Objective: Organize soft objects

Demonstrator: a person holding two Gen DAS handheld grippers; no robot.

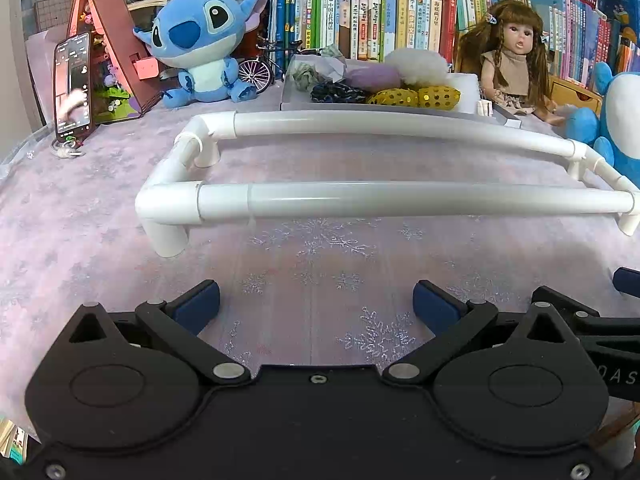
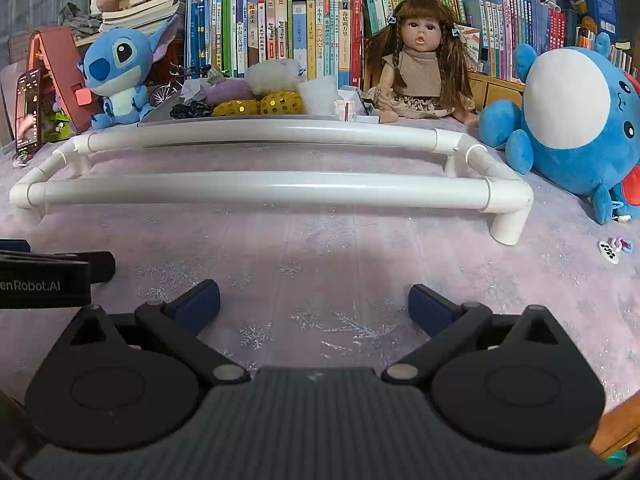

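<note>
A grey tray at the back of the table holds soft things: a yellow sequinned piece, a dark scrunchie, a purple piece and a white fluffy piece. The tray and yellow piece also show in the right wrist view. A white pipe rack stands between the tray and both grippers. My left gripper is open and empty over the tablecloth. My right gripper is open and empty beside it.
A blue Stitch plush, a doll and a round blue plush sit around the tray. A phone leans at the left. Bookshelves fill the back. A small keychain lies at right.
</note>
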